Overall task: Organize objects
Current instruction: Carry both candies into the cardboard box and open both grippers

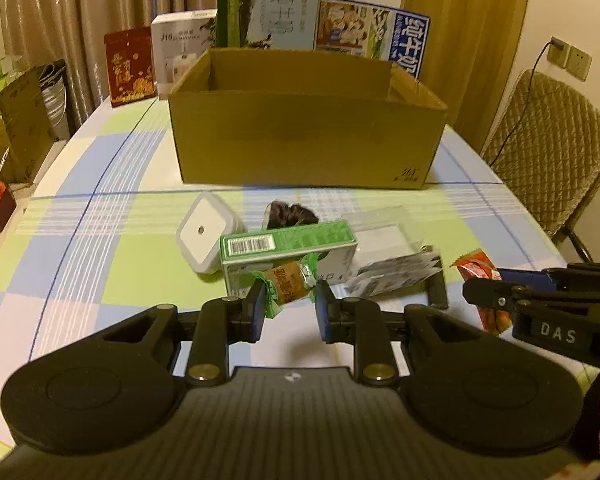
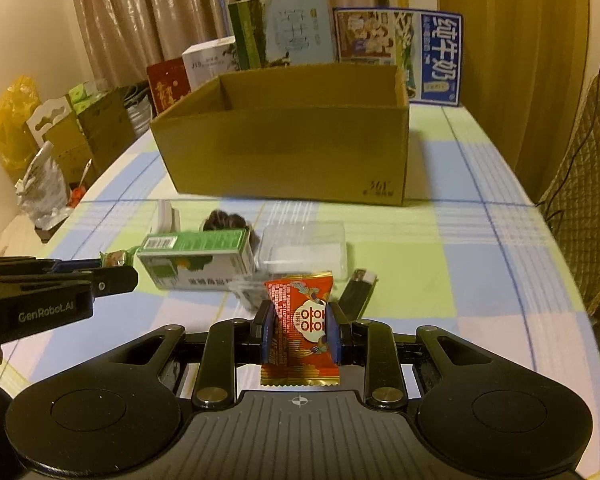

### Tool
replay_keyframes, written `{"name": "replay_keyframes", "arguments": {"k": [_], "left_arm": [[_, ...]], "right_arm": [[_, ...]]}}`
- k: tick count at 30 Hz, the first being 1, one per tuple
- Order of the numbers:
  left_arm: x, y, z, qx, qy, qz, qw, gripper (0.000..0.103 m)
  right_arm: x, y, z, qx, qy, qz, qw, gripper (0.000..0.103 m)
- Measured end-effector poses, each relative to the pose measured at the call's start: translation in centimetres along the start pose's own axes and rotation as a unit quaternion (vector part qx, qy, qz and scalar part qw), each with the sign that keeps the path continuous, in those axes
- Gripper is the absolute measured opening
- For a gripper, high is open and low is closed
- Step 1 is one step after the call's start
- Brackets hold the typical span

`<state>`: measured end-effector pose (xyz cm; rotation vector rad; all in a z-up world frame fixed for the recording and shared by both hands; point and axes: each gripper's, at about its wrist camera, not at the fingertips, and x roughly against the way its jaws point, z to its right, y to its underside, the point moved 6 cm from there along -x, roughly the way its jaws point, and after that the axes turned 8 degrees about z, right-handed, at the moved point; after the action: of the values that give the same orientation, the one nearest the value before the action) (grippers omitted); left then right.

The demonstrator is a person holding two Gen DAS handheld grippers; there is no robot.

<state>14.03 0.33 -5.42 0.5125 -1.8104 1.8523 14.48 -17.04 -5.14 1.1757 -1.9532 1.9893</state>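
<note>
My left gripper (image 1: 290, 300) is shut on a green-wrapped candy (image 1: 290, 282) and holds it above the checked tablecloth. My right gripper (image 2: 298, 328) is shut on a red and gold snack packet (image 2: 300, 328), also lifted; the packet shows at the right in the left wrist view (image 1: 478, 268). An open cardboard box (image 1: 304, 136) stands behind, also in the right wrist view (image 2: 288, 152). On the table lie a green and white carton (image 1: 288, 246), a white square device (image 1: 204, 232), a dark clump (image 1: 288, 214), a clear plastic case (image 2: 304, 248) and a black USB stick (image 2: 358, 290).
Upright printed cartons (image 1: 368, 34) and gift boxes (image 1: 130, 66) stand behind the cardboard box. A quilted chair (image 1: 548, 140) is at the right. Bags and boxes (image 2: 60, 140) crowd the table's left side. A crumpled printed sachet (image 1: 396, 274) lies by the USB stick.
</note>
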Motion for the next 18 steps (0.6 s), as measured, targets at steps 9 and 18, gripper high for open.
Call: {"name": "replay_keyframes", "arguments": {"k": [9, 18], "left_arm": [[2.0, -1.3, 0.8, -0.004, 0.006, 0.016, 0.9999, 0.021], [2.7, -2.1, 1.1, -0.003, 0.018, 0.019, 0.9997, 0.021]], "right_arm": [[1.7, -1.4, -0.2, 0.003, 0.004, 0.016, 1.0, 0.024], [2.1, -2.4, 0.0, 0.004, 0.004, 0.021, 1.0, 0.024]]}}
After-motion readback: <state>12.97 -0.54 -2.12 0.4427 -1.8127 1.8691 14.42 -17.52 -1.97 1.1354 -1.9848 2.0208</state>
